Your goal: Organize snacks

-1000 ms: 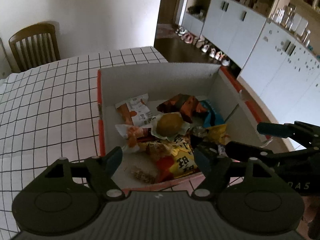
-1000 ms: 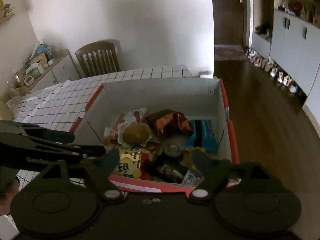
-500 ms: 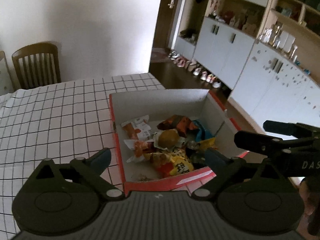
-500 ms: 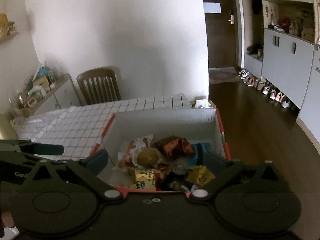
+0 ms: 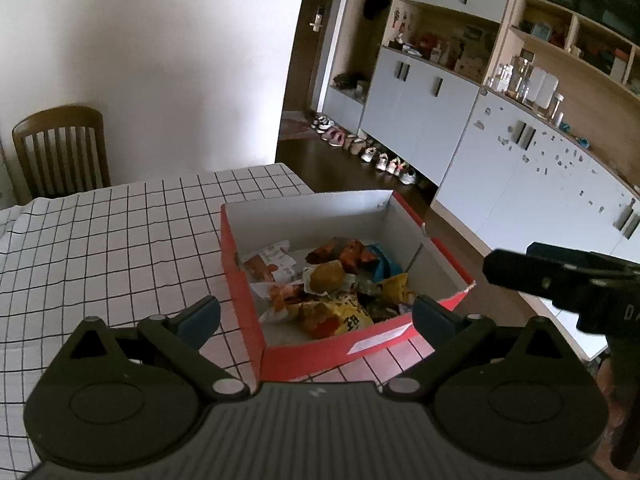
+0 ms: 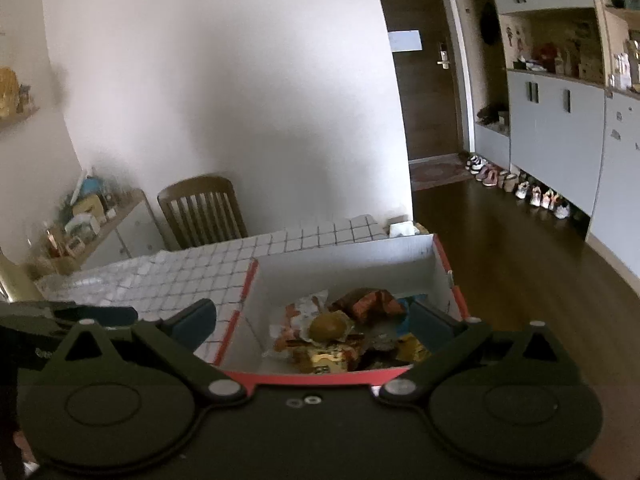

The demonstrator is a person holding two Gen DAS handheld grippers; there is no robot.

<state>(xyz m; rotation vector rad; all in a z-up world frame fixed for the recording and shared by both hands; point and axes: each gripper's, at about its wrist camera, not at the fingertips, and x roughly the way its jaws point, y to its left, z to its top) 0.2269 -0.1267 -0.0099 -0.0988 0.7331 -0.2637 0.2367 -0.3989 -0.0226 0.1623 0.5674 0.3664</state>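
Observation:
A red cardboard box (image 5: 320, 350) with white inner walls (image 6: 344, 248) stands at the table's right end, holding several snack packets. A round yellow pastry in a clear wrapper (image 5: 326, 276) (image 6: 326, 326) lies on top. Around it are a yellow packet (image 5: 344, 316), an orange-brown packet (image 5: 344, 250), a blue packet (image 5: 384, 264) and a white-orange packet (image 5: 268, 262). My left gripper (image 5: 316, 312) hovers above and in front of the box, open and holding nothing. My right gripper (image 6: 312, 316) hangs likewise, open and holding nothing. Each shows at the edge of the other's view.
The table wears a white cloth with a black grid (image 5: 100, 240). A wooden chair (image 5: 60, 152) stands at its far side by the wall. To the right are a dark wood floor, a row of shoes (image 5: 360, 148) and grey cabinets (image 5: 420, 92). A cluttered sideboard (image 6: 80, 220) stands at the left.
Both grippers have drawn back and upward from the box, which now looks smaller and farther off. Both pairs of jaws have spread wider. The snacks have not moved.

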